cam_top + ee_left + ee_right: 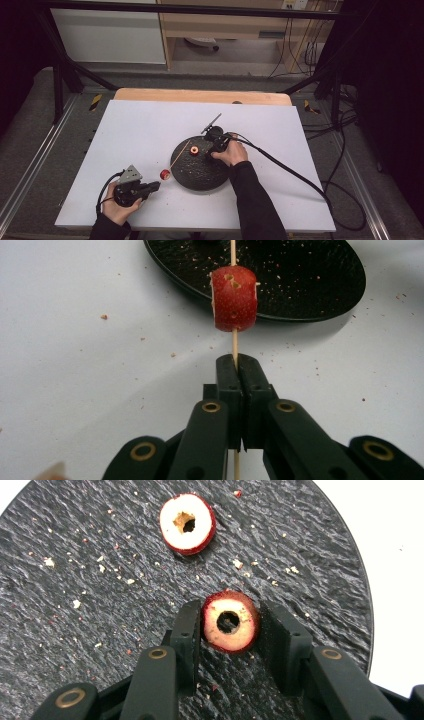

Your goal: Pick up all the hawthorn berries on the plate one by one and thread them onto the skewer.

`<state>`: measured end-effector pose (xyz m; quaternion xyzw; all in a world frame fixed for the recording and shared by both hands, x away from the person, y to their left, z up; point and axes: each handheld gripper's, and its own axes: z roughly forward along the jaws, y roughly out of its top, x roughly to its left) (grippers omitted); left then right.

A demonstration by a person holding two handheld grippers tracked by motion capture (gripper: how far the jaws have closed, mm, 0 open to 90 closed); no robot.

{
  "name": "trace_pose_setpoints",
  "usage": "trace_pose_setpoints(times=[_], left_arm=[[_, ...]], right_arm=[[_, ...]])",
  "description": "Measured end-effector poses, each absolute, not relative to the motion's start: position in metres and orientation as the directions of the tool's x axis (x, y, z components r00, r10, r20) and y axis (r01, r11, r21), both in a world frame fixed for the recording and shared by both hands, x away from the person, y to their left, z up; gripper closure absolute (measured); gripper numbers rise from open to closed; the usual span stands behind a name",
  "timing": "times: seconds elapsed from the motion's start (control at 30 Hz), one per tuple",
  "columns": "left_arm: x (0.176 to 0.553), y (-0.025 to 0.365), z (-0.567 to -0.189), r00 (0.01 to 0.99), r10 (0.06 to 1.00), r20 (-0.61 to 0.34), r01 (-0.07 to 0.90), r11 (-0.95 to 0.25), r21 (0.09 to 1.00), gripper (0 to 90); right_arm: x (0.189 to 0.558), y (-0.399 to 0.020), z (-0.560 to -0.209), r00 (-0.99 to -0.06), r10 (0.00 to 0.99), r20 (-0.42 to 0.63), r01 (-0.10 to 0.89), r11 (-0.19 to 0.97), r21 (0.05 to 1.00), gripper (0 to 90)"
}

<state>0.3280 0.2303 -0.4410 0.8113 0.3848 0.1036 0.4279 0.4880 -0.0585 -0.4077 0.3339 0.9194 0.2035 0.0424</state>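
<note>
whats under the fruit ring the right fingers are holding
Under the cored fruit ring in the right gripper is the crumb-speckled black plate. The patch directly beneath the ring is covered. A second ring lies on the plate, farther away.

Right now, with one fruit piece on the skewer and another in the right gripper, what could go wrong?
The right gripper pinches a cored fruit ring by its edges; squeezing could crush it or let it slip onto the black plate. The left gripper holds the thin skewer by one end, so its tip may wobble and miss the hole.
</note>
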Motion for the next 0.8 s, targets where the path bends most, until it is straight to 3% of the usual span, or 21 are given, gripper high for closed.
trace_pose_setpoints(times=[0.8], left_arm=[[0.326, 0.229, -0.439, 0.686, 0.711, -0.155, 0.524, -0.334, 0.783, 88.6]], right_arm=[[0.457, -0.069, -0.384, -0.721, 0.677, 0.149, 0.626, 0.545, 0.557, 62.7]])
